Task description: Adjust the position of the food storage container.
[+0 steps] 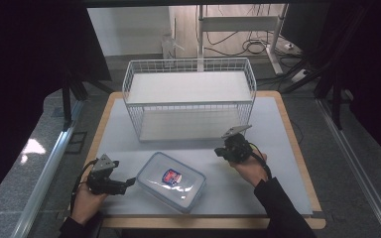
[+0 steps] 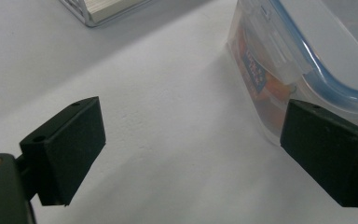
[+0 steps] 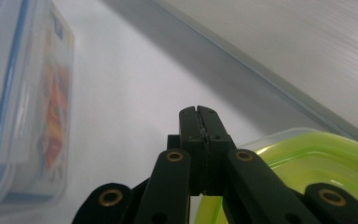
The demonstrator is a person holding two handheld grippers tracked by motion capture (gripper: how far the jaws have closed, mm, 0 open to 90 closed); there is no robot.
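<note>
From above, we see the clear plastic food box with its blue-sealed lid lying on the white mat, just in front of the white wire basket, which stands at the far side of the mat; whatever fills the box is hard to make out under the lid's label. The left gripper sits just left of the box, its tips at the box's near-left corner, and we cannot judge its spread from here. The right gripper hovers right of the box and close before the basket, partly hidden by its own grey plate. In the left gripper view, we find the jaws wide apart with nothing between them; the box, cut off by the frame, lies by the right jaw, a frosted latch and orange print showing through its wall. In the right gripper view, the jaws are pressed together and hold nothing; the box lies to their left, and a lime-green lidded container sits half hidden behind the jaw arms.
</note>
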